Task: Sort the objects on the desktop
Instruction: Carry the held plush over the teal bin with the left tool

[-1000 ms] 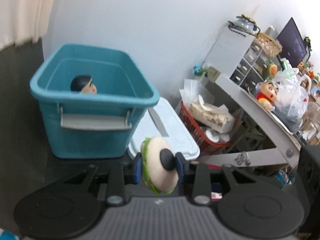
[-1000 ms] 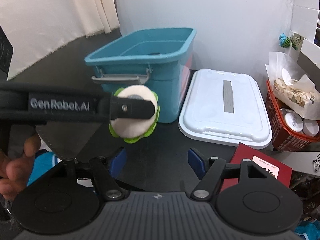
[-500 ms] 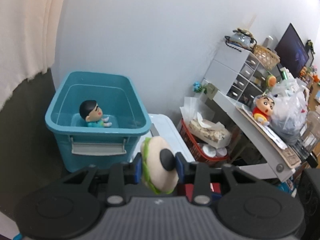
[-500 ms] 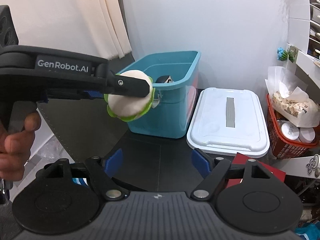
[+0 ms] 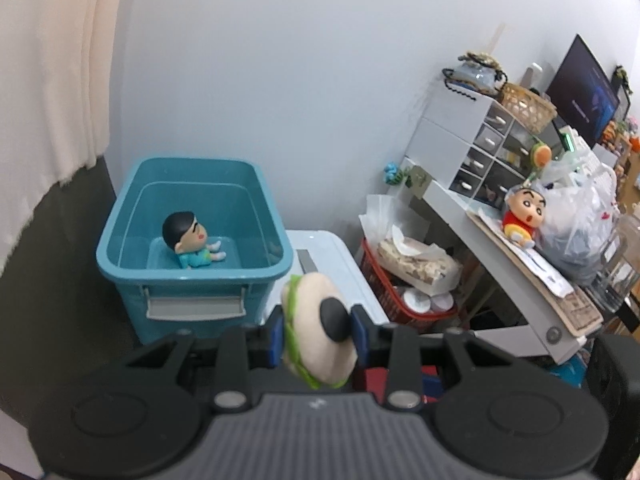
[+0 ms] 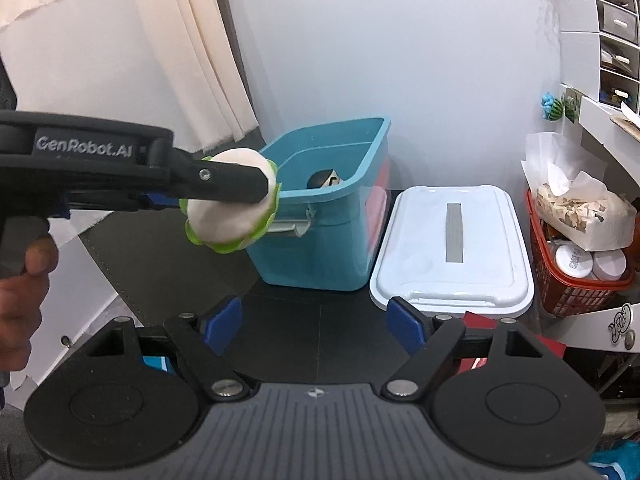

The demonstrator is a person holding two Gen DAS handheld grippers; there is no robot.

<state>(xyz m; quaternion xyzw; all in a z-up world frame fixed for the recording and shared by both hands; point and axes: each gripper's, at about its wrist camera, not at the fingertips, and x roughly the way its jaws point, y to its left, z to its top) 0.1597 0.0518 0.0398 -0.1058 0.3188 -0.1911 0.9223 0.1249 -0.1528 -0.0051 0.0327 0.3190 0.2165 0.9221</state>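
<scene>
Between the blue pads of the left claw (image 5: 316,330), a round plush burger toy (image 5: 316,332) with cream buns, a green felt frill and a black spot is clamped, held in the air in front of the teal plastic storage bin (image 5: 192,276). From the right wrist view the same toy (image 6: 230,210) is seen from the side, pinched by the black fingers of the left claw (image 6: 236,188), near the bin's front rim (image 6: 320,194) and on its left. A person's hand (image 6: 20,280) is wrapped round the handle of that claw.

Inside the bin a small figurine with black hair and teal clothes (image 5: 188,240) is seated on the floor of the bin, leaning toward the right wall. Just beside the bin, on its right, a white rectangular plastic lid with a grey strip (image 6: 454,252) is laid flat on the dark table (image 6: 312,332). Further right a red mesh basket (image 6: 576,284) holding a tissue pack and white jars is placed under a white shelf.

The right claw (image 6: 316,324) is held wide apart, its jaws having just been opening, and nothing is found between its blue pads (image 6: 222,320); it is kept low over the dark table, well back from the bin.
</scene>
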